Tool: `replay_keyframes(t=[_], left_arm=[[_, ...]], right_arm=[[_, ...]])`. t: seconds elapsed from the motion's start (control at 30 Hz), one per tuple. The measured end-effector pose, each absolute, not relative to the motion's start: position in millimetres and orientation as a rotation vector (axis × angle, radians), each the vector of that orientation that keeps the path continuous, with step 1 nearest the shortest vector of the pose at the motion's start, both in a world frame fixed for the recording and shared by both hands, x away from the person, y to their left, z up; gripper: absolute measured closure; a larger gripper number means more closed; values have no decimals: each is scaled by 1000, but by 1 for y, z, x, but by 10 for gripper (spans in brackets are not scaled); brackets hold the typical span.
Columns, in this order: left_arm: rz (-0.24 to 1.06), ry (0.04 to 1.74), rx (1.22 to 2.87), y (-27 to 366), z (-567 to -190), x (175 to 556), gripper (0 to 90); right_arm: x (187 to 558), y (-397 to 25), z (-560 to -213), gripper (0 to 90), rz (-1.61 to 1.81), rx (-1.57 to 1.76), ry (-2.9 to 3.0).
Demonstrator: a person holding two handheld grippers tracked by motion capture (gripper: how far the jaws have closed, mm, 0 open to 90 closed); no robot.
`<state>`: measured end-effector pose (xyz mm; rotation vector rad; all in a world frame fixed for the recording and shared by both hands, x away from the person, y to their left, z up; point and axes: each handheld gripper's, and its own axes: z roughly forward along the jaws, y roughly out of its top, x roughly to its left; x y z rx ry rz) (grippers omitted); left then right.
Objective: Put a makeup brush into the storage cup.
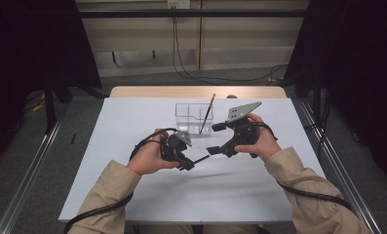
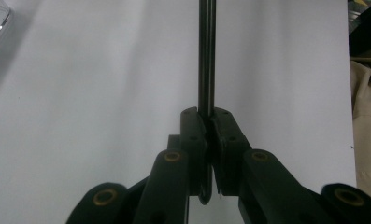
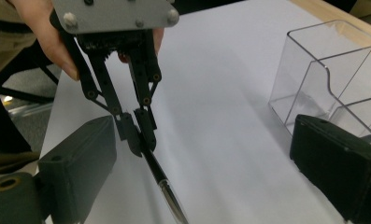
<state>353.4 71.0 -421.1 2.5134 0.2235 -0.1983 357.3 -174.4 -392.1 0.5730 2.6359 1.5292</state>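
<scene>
Black pen: a slim pen hangs above the bench's middle, long axis running left to right between the two claws.
Left claw: left claw is clamped tight on one end of the pen; shaft points straight away from it.
Right claw: right claw stands wide apart around the pen's free end, gripping nothing; it is the nearer one to that end.
Holder: clear holder near the bench's far edge, one pencil leaning inside.
Hidden: pen's tip is cut off in the right gripper view; whether it touches the bench is hard to make out.
</scene>
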Motion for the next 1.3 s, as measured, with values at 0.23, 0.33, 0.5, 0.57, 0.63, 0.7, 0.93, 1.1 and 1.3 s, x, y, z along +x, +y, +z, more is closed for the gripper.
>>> replay_keyframes(t=[0.23,0.33,0.5,0.57,0.63,0.7,0.93,1.1,1.3], left_arm=[[-192,241,2499,73,-422,352,843],[-199,234,2494,74,-422,352,843],[-196,239,2482,76,-423,352,843],[-198,242,2477,76,-423,352,843],[-195,239,2476,77,-423,352,843],[-192,241,2469,77,-422,352,843],[-194,253,2448,79,-422,352,843],[-190,258,2420,80,-422,352,843],[-185,277,2362,84,-422,351,843]], right_arm=[[356,-178,-395,71,1653,629,2534],[355,-179,-396,73,1705,646,2493],[354,-181,-395,68,1788,666,2428],[353,-181,-395,66,1794,671,2416],[353,-181,-396,65,1803,677,2407],[353,-181,-396,67,1811,673,2396],[351,-183,-395,61,1859,682,2343],[351,-183,-395,63,1867,683,2329],[351,-182,-395,63,1863,680,2331]])
